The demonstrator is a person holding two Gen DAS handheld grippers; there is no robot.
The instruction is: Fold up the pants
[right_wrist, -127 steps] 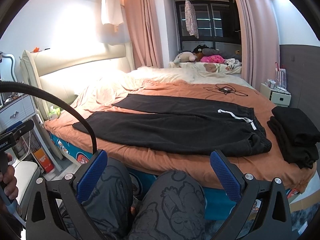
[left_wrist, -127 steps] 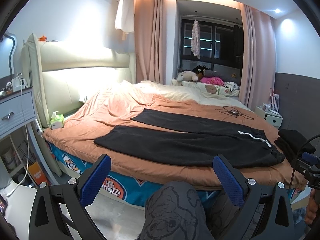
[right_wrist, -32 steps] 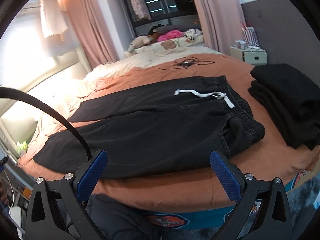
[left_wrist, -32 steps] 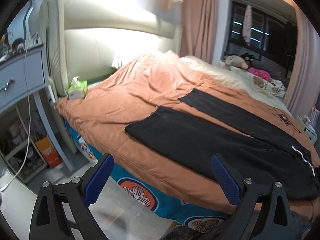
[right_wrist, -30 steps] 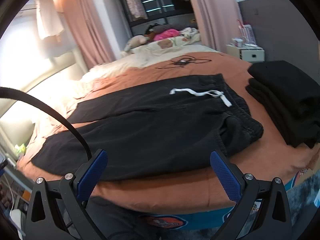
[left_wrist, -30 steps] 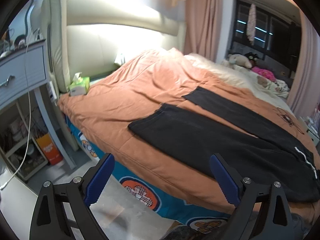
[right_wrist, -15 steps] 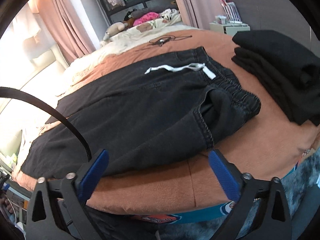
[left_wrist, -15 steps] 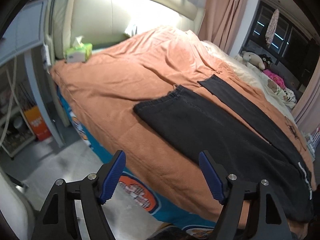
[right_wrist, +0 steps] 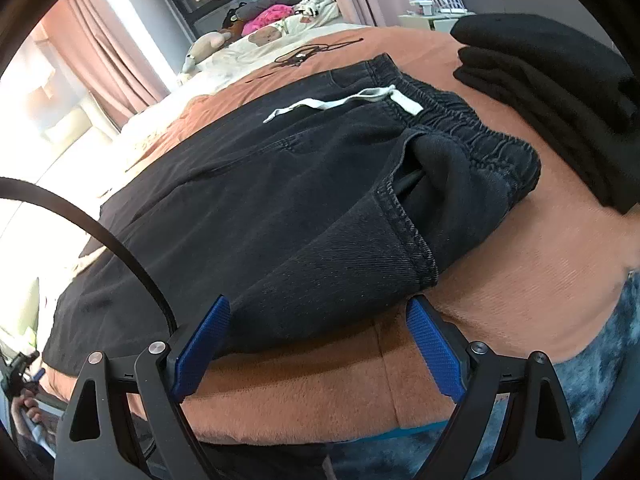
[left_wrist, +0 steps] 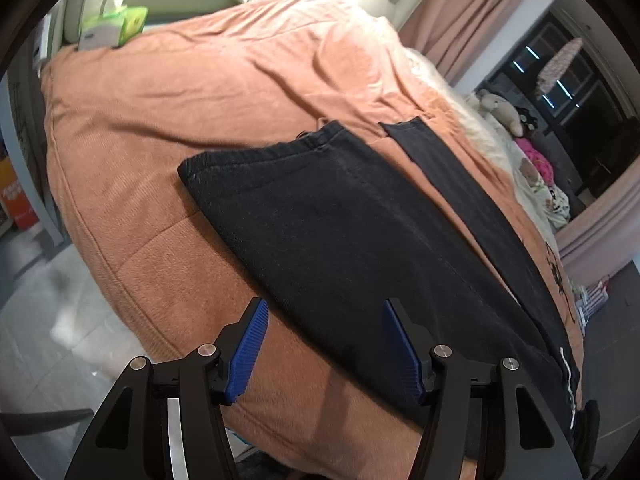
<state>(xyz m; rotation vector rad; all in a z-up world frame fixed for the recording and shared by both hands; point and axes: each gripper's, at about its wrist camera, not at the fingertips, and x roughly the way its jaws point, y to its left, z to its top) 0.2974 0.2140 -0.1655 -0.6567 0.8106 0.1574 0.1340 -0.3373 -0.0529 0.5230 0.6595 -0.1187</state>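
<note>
Bed, pants seemingly nearer both narrowing claws.

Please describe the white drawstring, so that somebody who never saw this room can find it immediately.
Start from the bed with the orange blanket. On it lie black pants, spread flat, with their elastic waistband near a stack of folded black clothes. The white drawstring lies loose across the pants just below that waistband; it is the only white strip on all the black fabric.

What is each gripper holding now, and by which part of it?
Nothing is held yet. The left gripper is open at the near edge of the black pants, its jaws having just been closing; the right gripper is open over the waist end's near edge.
</note>
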